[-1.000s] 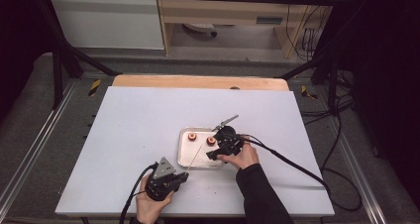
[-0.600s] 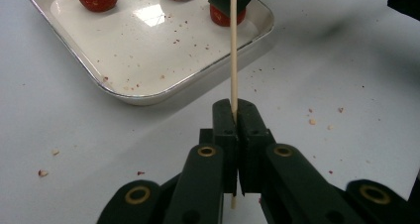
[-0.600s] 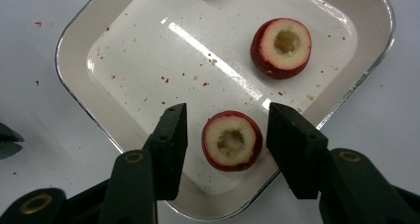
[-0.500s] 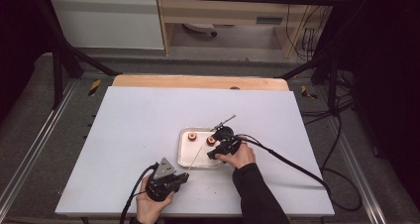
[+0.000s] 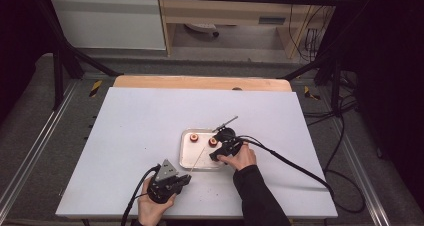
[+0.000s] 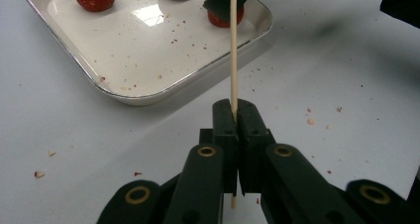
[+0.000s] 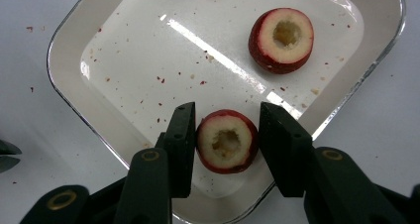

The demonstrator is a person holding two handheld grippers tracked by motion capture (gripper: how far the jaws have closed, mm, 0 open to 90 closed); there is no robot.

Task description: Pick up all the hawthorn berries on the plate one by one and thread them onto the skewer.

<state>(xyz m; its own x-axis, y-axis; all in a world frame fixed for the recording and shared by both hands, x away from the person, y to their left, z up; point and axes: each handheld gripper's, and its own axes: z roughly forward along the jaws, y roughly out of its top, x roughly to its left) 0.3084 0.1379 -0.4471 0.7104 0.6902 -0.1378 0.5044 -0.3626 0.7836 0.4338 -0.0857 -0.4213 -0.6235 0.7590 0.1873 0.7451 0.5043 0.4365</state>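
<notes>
- Closing in on a cored red fruit piece (image 7: 227, 141), the right hand-held gripper (image 7: 227, 144) had its jaws either side of it; they'd just been narrowing, and the left pad looked to be touching the skin while a sliver of gap showed on the right, so not a real squeeze yet.
- That piece sat at the near edge of a shallow metal tray (image 7: 64, 50), straight ahead between the right jaws, hollow side up.
- Left hand-held gripper (image 6: 234, 116) was clamped tight on a thin wooden skewer (image 6: 233, 45), jaws pressed together around its lower end.
- The skewer's long axis ran straight away from the left jaws toward the tray, its far end reaching up by the right hand-held gripper and the fruit there. I'd say that line-up is what the coming move hangs on: hollow core and skewer tip need to meet.
- From the high view, the right hand (image 5: 240, 157) was at the tray's (image 5: 186, 162) right side and clearly nearer the fruit; the left hand (image 5: 155, 206) was lower on the white worktop (image 5: 140, 121), a bit apart.
- Another cored piece (image 7: 281, 39) lay farther back in the tray, untouched.
- Fruit: glossy red skin, pale flesh, round with a scooped hole. Tray: shiny, rounded corners, speckled with red crumbs, as was the worktop.
</notes>
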